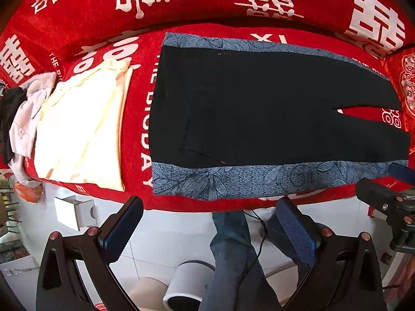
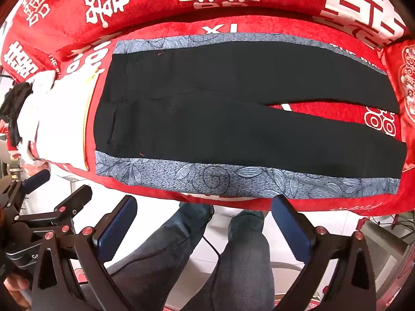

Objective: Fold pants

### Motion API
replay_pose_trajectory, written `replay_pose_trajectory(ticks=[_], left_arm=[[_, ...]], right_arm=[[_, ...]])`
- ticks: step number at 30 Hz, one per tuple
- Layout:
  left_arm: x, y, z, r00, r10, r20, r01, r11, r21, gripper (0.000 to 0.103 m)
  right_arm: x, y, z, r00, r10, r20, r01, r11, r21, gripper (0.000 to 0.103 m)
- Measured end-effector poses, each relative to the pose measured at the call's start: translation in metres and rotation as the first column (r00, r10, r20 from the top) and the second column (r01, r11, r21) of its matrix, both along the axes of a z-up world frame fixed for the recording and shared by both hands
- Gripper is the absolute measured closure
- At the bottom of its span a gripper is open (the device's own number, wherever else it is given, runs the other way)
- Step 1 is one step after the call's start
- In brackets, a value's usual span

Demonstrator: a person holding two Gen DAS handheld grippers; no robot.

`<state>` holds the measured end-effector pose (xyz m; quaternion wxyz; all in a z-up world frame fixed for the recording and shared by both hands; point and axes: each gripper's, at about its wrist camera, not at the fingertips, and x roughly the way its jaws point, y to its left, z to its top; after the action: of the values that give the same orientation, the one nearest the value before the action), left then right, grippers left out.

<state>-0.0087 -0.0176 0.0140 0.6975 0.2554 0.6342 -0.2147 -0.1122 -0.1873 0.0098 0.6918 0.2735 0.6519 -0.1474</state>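
While both claws are held wide apart and empty above the white tiled floor [image 1: 160, 235], a pair of black pants with blue-grey leaf-patterned side panels [image 1: 259, 108] is seen spread flat on a red plush cover printed with white characters [image 1: 207, 5]. The waistband is turned to the left and the two legs run to the right, parted there by a narrow wedge of red cover. The left claw [image 1: 210, 230] is held just short of the cover's near edge, its blue-padded fingers [image 1: 122, 230] touching nothing. The right claw [image 2: 205, 230] is likewise held off the near edge, below the patterned lower panel, with nothing between its fingers [image 2: 293, 230]. A folded cream-coloured garment [image 1: 83, 129] is laid just left of the pants, apart from them, with a pale shirt [image 1: 23, 124] and a dark cloth [image 1: 10, 114] heaped at its far side. The person's legs in dark blue jeans [image 2: 233, 259] are seen below, and a small white open box [image 1: 72, 211] is seen on the floor.
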Motion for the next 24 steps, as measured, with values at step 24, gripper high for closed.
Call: replay_pose_trajectory(ticks=[24], left_arm=[[-0.038, -0.017, 0.019, 0.994, 0.073, 0.079, -0.077, 0.996, 0.043, 0.000]], right_arm=[[-0.019, -0.022, 0.012, 0.997, 0.065, 0.049, -0.065, 0.998, 0.001, 0.000]])
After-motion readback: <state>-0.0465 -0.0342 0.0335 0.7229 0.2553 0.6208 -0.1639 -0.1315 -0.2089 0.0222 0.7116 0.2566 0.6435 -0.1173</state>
